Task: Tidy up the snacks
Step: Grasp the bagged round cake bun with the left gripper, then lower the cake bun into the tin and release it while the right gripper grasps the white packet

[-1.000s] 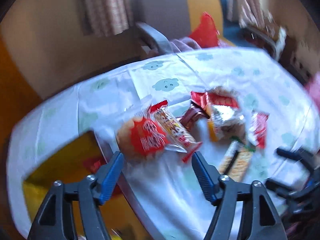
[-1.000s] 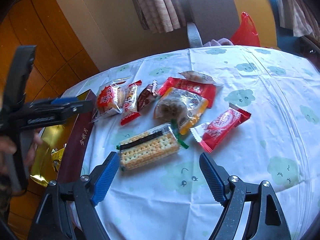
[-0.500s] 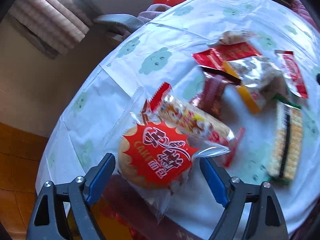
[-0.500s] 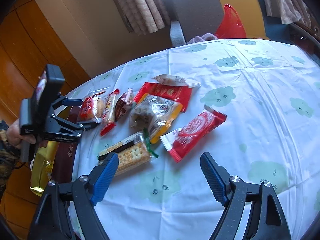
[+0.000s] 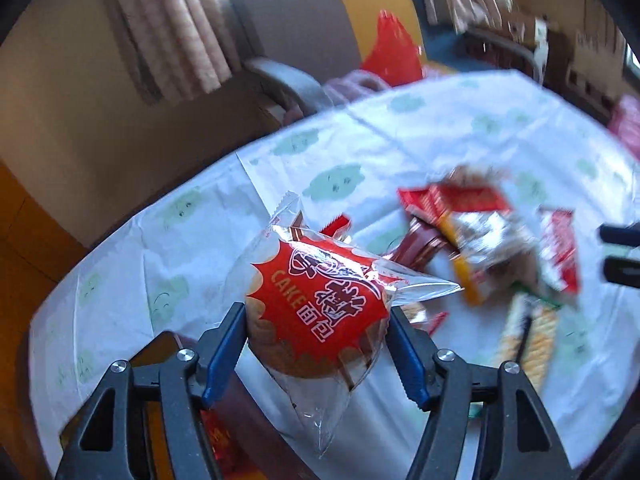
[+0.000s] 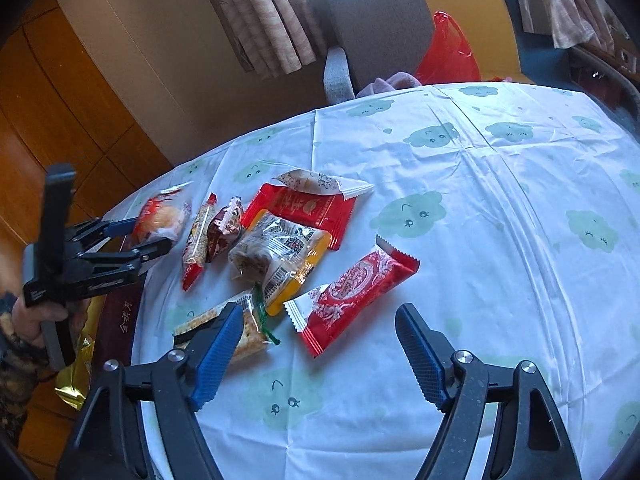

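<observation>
My left gripper (image 5: 318, 320) is shut on a round cake in a clear wrapper with a red label (image 5: 320, 308) and holds it above the table's left edge; it also shows in the right wrist view (image 6: 160, 220). Several snacks lie on the cloud-print tablecloth (image 6: 480, 208): a cracker pack (image 6: 248, 328), a red wafer bar (image 6: 356, 288), a yellow-edged clear bag (image 6: 280, 260), a flat red packet (image 6: 308, 210), a slim red-ended stick (image 6: 198, 240), a dark red candy (image 6: 226, 228). My right gripper (image 6: 320, 344) is open and empty above the front of the pile.
A dark red box with gold lining (image 6: 120, 320) stands past the table's left edge, under the left gripper. A grey and yellow chair (image 6: 380, 28) with a red plastic bag (image 6: 448, 52) stands behind the table. Curtains hang at the back.
My left gripper has closed on the cake and lifted it off the table. My right gripper has drifted slightly and stays open.
</observation>
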Available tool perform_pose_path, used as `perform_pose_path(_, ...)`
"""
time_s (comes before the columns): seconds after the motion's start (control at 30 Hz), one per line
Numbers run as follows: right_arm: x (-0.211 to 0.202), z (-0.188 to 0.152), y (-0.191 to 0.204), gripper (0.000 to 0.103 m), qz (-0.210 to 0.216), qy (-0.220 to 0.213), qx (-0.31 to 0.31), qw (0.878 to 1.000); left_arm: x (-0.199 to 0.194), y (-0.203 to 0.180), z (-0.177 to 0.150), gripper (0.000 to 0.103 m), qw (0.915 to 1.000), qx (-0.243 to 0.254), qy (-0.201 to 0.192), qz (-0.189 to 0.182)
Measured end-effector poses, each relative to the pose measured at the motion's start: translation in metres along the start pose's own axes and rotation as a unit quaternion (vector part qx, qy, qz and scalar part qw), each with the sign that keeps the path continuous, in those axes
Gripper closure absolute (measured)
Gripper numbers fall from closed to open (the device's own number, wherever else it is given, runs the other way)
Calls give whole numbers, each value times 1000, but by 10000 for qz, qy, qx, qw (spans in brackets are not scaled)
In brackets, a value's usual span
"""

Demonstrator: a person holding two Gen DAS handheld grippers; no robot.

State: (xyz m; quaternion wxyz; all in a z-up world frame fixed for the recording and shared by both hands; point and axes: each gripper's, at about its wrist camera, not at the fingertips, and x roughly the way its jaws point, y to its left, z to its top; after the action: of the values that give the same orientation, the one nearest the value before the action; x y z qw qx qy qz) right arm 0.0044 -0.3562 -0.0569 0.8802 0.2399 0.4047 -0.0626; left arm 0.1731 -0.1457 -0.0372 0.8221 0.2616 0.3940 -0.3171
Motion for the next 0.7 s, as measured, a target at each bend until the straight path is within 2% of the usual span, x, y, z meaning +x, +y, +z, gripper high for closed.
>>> perform_pose_path(0.23, 14, 23, -3, 33, -51, 16, -147, 9999, -60, 0, -16, 34, 9945, -761, -615, -383)
perform_pose_path(0.37, 23, 47, 2, 43, 30, 28, -567, 9984, -81, 0, -32, 34, 9889, -1146, -760, -569)
perform_pose_path(0.43, 33, 63, 4, 44, 130, 67, -739, 9972, -90, 0, -42, 34, 9853, -1362, -805, -644)
perform_pose_path(0.53, 54, 87, 8, 44, 304, 286, -967, 9944, -102, 0, -58, 34, 9828, -1530, -882, -542)
perform_pose_path(0.7, 95, 114, 14, 44, 236, 767, -1404, 9868, -126, 16, -86, 34, 9745, -1977, -959, -450)
